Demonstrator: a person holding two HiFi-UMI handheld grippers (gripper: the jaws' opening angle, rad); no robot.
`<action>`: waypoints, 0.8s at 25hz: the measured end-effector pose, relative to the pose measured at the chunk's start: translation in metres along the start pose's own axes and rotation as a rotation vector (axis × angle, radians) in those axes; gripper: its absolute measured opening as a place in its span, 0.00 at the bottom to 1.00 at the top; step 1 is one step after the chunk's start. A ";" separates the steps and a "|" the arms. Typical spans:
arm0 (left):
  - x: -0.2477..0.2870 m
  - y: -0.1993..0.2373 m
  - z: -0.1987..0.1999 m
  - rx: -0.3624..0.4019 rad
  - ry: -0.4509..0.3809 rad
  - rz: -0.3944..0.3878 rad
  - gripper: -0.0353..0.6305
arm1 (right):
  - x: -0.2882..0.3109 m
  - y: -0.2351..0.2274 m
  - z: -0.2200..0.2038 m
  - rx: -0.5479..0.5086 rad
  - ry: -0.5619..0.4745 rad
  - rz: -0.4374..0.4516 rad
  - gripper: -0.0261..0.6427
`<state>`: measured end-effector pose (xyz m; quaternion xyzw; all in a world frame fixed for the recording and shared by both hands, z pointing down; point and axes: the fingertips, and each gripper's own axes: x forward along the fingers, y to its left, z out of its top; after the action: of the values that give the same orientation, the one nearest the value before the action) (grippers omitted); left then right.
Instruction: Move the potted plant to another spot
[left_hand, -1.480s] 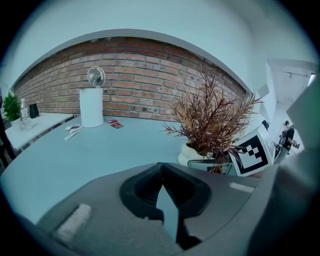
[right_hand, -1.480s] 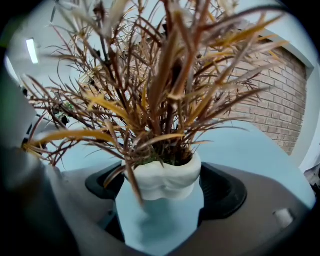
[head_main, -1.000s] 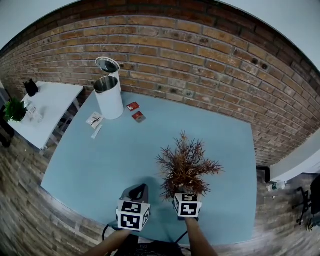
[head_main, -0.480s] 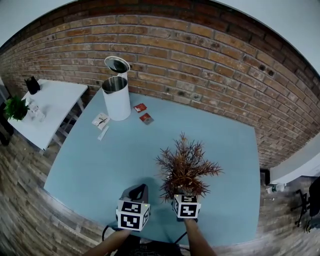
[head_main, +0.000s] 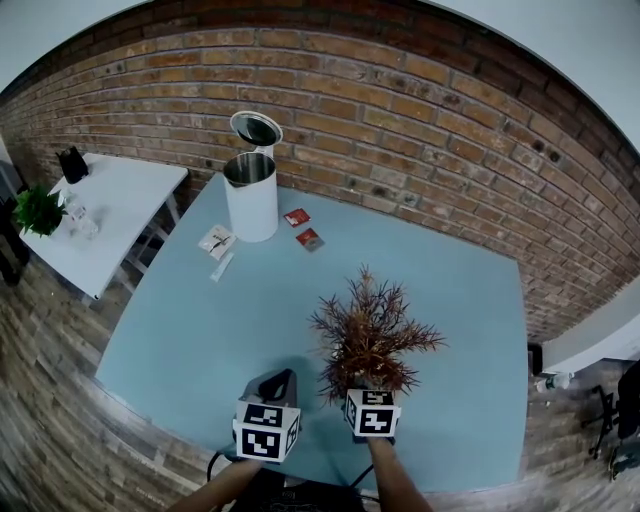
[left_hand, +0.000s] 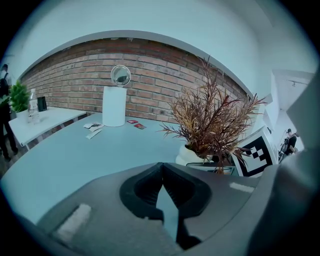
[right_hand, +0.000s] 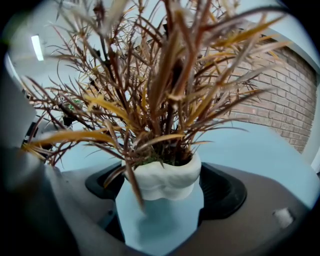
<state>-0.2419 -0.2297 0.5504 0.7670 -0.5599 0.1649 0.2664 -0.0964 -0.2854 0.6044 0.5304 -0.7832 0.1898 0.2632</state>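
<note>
Head view, far left: white side table (head_main: 130, 195) with small green plant (head_main: 38, 208), standing apart from blue table (head_main: 180, 320). Next right: white bin (head_main: 251, 205), lid up, at far-left corner of blue table, with white packets (head_main: 216, 241) and red packets (head_main: 297, 217) just beside.

Against a second ago: bin and packets now further right and lower in frame, both grippers and plant at same frame spot. Plant closer to bin than before. Probably means plant travelling left across the table together with the person. Transport step under way, no set-down yet.

Near front edge: left gripper (left_hand: 161, 167), fingers pressed together at tips, nothing between, idle just left of the plant. No part in the carry so far.

Just right of that: potted plant (head_main: 368, 335), dry brown foliage, near front edge, right of table centre.

Rightmost: right gripper (right_hand: 162, 186), fingers narrow, clamped on white pot (right_hand: 162, 175) from both sides, foliage filling the right gripper view. Bare table visible under pot base, but cannot tell whether lifted clear or sliding. Worth keeping upright; top-heavy by the look, grip low on the pot.
</note>
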 end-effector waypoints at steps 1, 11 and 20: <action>-0.001 0.003 0.000 -0.001 -0.001 0.000 0.06 | 0.001 0.003 0.001 -0.001 0.001 0.001 0.74; -0.017 0.029 0.000 0.007 -0.010 -0.004 0.06 | 0.011 0.043 0.007 -0.016 0.013 0.015 0.74; -0.039 0.056 -0.003 0.005 -0.017 0.000 0.06 | 0.017 0.077 0.010 -0.020 0.013 0.021 0.74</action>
<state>-0.3075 -0.2109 0.5445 0.7689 -0.5619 0.1598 0.2597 -0.1751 -0.2753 0.6058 0.5181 -0.7889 0.1883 0.2714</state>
